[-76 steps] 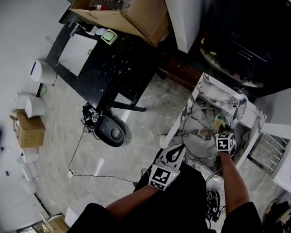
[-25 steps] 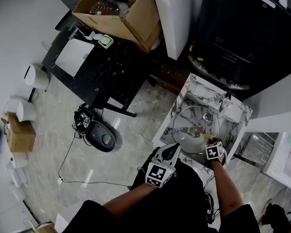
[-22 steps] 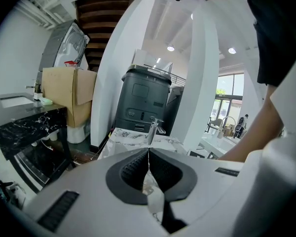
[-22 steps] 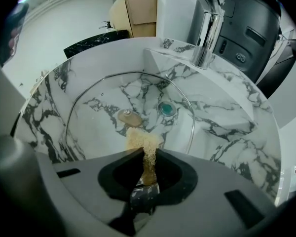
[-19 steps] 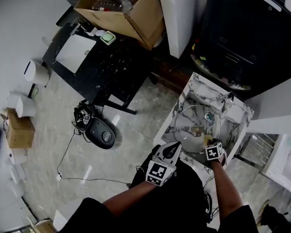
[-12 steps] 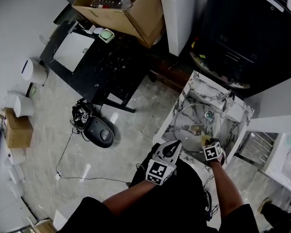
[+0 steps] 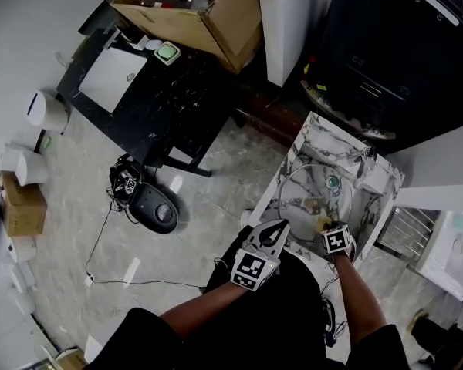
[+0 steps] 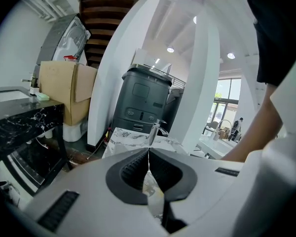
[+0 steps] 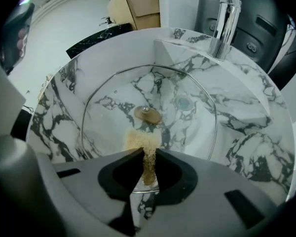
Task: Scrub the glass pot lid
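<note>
My right hand-held gripper (image 9: pixel 147 154) is clamped on a tan scrub pad (image 9: pixel 143 141), whose free end touches the glass pot lid (image 9: pixel 187 132) just at 6 o'clock of its knob (image 9: pixel 147 114). The lid lies in the marble sink (image 9: pixel 256 147), with the faucet (image 9: pixel 224 23) at 1 o'clock. My left hand-held gripper (image 8: pixel 149 152) has its jaws together on nothing, near the sink's rim.

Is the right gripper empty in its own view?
No, the right gripper has its jaws clamped on a tan scrub pad that rests on the glass lid lying in the marble sink.
</note>
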{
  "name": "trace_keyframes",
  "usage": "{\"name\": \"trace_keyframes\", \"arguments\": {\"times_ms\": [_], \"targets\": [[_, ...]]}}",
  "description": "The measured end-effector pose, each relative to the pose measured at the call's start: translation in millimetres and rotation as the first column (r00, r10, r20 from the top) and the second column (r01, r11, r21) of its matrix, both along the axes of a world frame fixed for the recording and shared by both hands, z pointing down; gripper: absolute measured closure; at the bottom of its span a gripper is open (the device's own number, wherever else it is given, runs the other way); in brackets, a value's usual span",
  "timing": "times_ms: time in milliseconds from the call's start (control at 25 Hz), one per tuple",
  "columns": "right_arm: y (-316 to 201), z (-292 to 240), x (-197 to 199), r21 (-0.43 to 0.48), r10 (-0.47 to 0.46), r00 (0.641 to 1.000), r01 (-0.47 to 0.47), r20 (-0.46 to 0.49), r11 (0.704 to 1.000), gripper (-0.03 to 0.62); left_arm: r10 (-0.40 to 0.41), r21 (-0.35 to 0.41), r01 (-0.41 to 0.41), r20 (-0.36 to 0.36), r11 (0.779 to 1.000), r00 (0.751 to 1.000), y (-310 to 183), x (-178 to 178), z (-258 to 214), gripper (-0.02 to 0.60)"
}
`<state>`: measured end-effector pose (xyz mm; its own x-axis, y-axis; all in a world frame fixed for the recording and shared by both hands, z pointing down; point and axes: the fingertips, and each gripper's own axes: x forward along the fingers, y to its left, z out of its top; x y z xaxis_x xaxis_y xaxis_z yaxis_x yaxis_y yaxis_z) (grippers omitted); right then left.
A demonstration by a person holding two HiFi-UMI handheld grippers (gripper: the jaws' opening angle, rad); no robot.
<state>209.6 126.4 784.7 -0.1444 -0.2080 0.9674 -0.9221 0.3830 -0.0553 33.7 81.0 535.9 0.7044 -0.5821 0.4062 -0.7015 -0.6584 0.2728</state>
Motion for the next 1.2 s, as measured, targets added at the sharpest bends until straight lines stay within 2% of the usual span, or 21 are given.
{"name": "trace_keyframes", "arguments": {"times_ms": [200,440,560,680,840,1200], "targets": [[5.4,2.1,-9.2,-0.040,0.030,0.999,-0.029,0.030,0.999,0.533,0.021,0.002,-0.021,0.001,1.000,1.000,-11.4,-6.5,-2.6,0.565],[3.4,0.2,-25.6,-0.073,0.017,0.999,-0.013,0.046,0.997,0.533,0.058,0.003,-0.058,0.005,0.998,0.998,-22.5,-9.9,-6.1,0.565],[1.8,-0.7,-31.0,-0.077,-0.012,0.999,0.014,0.034,0.997,0.533,0.080,0.004,-0.080,0.003,0.997,0.997,-25.1,-11.1,-5.1,0.565],[-6.2,-2.2,-46.0,-0.050,-0.080,0.996,0.081,0.028,0.995,0.533,0.101,-0.008,-0.101,0.001,0.995,0.995,-27.9,-13.9,-1.9,0.565],[-8.0,-0.7,-61.8,-0.063,-0.143,0.990,0.144,0.021,0.988,0.533,0.136,-0.013,-0.136,-0.011,0.991,0.991,-31.9,-12.6,-0.5,0.565],[-16.4,1.9,-85.8,-0.094,-0.151,0.987,0.156,0.061,0.983,0.533,0.191,-0.034,-0.192,-0.045,0.981,0.981,-48.7,-19.6,4.2,0.565]]}}
